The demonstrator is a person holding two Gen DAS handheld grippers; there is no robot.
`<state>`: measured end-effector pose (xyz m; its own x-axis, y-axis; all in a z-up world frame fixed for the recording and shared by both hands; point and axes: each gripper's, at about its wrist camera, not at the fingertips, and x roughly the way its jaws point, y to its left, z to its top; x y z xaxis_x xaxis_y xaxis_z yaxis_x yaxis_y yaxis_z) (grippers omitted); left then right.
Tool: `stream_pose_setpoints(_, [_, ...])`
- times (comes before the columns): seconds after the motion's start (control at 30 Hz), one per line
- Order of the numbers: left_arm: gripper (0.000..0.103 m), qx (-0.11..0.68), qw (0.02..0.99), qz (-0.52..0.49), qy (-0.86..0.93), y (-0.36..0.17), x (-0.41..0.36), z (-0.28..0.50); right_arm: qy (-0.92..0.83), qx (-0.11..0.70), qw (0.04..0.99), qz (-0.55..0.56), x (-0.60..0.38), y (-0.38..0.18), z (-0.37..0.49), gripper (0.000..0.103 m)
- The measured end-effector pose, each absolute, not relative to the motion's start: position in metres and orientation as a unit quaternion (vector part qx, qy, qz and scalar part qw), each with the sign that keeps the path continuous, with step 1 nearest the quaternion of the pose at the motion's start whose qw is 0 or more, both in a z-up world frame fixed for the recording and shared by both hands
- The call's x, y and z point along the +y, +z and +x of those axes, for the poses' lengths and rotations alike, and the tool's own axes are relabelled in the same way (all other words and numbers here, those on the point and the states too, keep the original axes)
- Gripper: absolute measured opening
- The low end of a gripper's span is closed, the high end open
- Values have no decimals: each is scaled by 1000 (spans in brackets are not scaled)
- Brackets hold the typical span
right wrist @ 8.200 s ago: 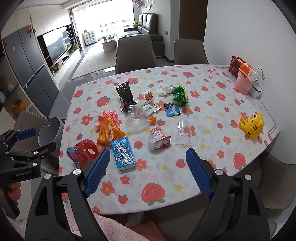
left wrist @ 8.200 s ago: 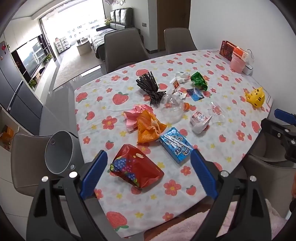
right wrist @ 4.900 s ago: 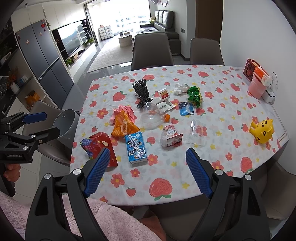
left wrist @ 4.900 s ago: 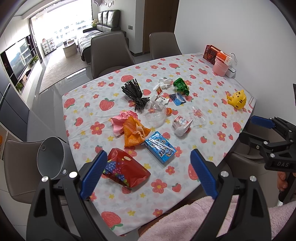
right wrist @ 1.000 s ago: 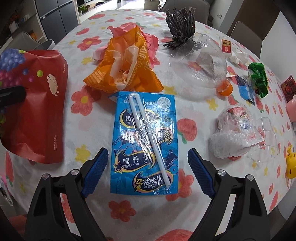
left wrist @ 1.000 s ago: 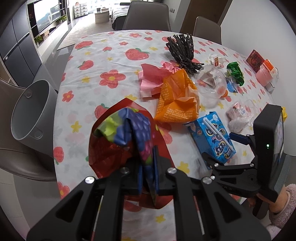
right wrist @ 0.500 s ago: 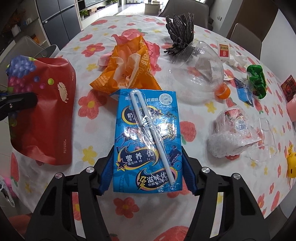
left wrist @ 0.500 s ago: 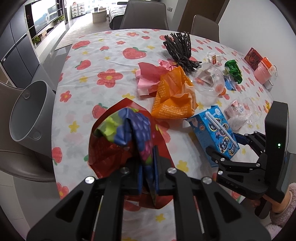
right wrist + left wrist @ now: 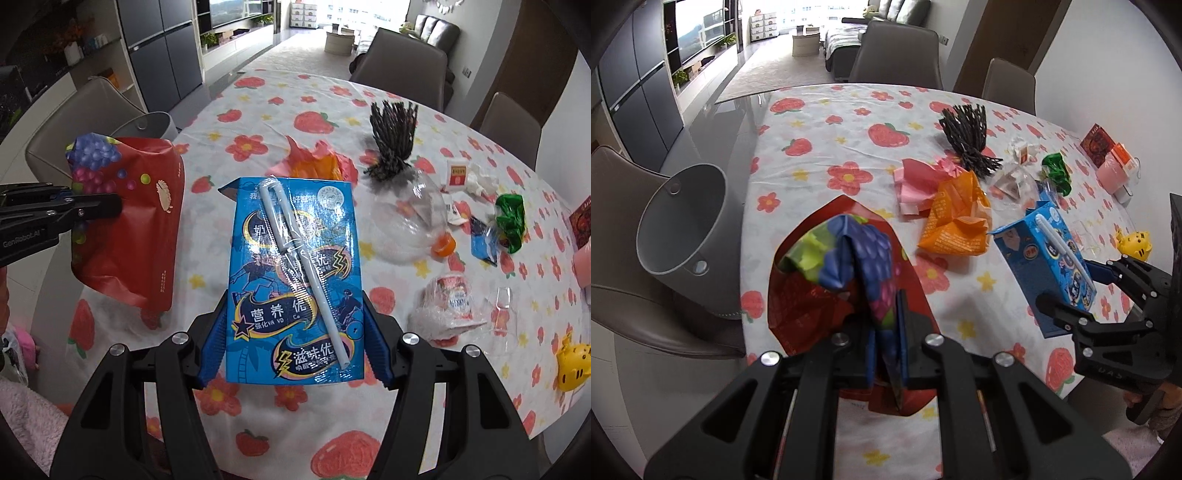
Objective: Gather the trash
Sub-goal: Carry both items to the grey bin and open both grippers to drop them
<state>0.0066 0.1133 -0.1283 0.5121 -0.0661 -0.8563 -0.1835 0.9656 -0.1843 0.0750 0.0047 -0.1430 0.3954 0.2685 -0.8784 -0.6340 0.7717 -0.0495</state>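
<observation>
Both grippers are lifting trash: left gripper (image 9: 886, 343) pinching the red snack bag (image 9: 812, 295), right gripper (image 9: 293, 332) clamping the blue carton (image 9: 295, 277) (grey bin (image 9: 683, 229) probably next).

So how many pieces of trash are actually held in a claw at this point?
2. The red snack bag is pinched in the left claw; the blue drink carton sits clamped in the right claw. The rest lies on the table.
</observation>
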Motion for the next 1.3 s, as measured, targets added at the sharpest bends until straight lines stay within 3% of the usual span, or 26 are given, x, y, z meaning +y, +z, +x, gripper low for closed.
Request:
stream_pose_setpoints(0.5, [10, 467, 859, -154, 145, -125, 284, -5, 408, 420, 770, -254, 213, -124, 95, 62])
stream_pose_setpoints(0.93, [10, 483, 835, -176, 196, -157, 416, 3, 462, 429, 712, -310, 421, -177, 132, 63])
stream_pose_setpoints(1.3, [10, 498, 825, -187, 190, -177, 443, 15, 474, 419, 700, -331, 453, -195, 135, 77])
